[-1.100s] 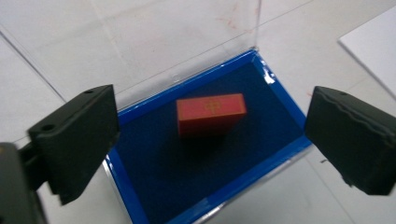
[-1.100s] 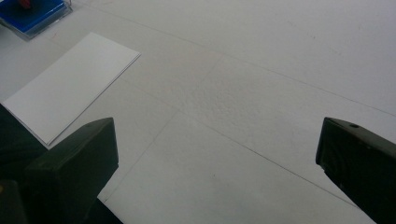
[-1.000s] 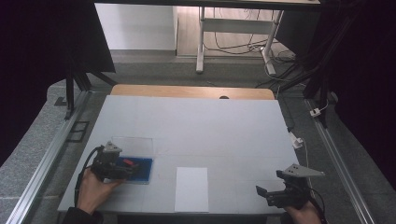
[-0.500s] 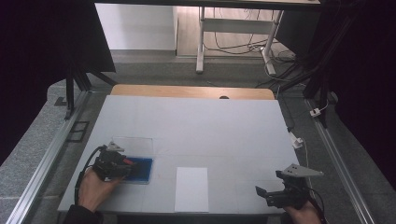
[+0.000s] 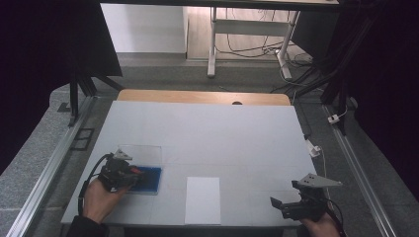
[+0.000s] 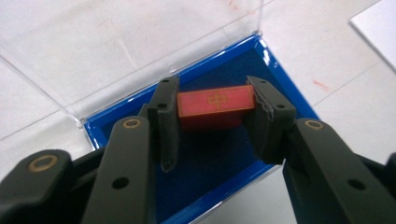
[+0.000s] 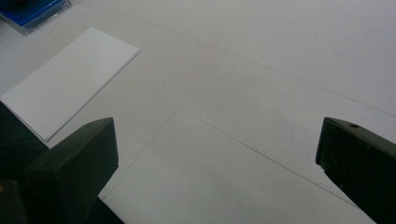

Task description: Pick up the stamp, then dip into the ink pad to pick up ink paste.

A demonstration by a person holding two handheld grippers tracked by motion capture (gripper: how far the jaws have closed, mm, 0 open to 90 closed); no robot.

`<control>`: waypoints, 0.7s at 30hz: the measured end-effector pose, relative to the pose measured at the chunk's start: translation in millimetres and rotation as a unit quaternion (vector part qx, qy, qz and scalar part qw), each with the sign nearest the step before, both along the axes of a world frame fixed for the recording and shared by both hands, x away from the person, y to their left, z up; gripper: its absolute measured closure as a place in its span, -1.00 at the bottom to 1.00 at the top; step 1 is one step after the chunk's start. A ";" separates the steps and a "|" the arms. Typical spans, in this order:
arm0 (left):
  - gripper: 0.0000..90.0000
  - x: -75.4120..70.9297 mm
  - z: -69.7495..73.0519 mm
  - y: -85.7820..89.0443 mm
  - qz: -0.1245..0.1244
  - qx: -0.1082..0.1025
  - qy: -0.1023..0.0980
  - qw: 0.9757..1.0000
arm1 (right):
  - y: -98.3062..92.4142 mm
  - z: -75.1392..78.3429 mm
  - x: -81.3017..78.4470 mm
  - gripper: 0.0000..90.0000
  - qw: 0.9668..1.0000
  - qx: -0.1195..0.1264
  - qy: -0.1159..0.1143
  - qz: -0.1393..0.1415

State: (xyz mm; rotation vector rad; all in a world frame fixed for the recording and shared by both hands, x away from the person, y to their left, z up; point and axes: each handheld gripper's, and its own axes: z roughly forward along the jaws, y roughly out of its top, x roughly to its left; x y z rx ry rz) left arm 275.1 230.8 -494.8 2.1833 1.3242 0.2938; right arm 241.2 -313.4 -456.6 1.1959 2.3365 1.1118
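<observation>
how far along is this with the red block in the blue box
Done: the clear lid of the blue box stands open, and the left gripper, whose jaws have just been closing, has shut on the red block. In hand: the block sits clamped, low inside the box. Left: lifting it out, perhaps toward the white sheet. The right gripper waits open over the table.

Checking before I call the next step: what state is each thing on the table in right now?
Blue box: open, its clear lid folded back flat on the table.
Red block: inside the box, gripped at both ends.
Left gripper: jaws have just been closing, now shut on the red block.
Right gripper: open, holding nothing.
White sheet: lying flat, untouched.
</observation>
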 end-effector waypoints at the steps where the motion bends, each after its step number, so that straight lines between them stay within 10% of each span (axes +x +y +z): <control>1: 0.28 -0.4 0.8 0.1 -0.001 -0.002 -0.002 1.000 | 0.0 0.0 0.0 -1.00 1.000 0.000 0.000 0.000; 21: 0.28 -7.7 11.9 1.9 -0.014 -0.025 -0.036 0.999 | 0.9 -0.2 0.0 -1.00 1.000 -0.004 0.000 0.003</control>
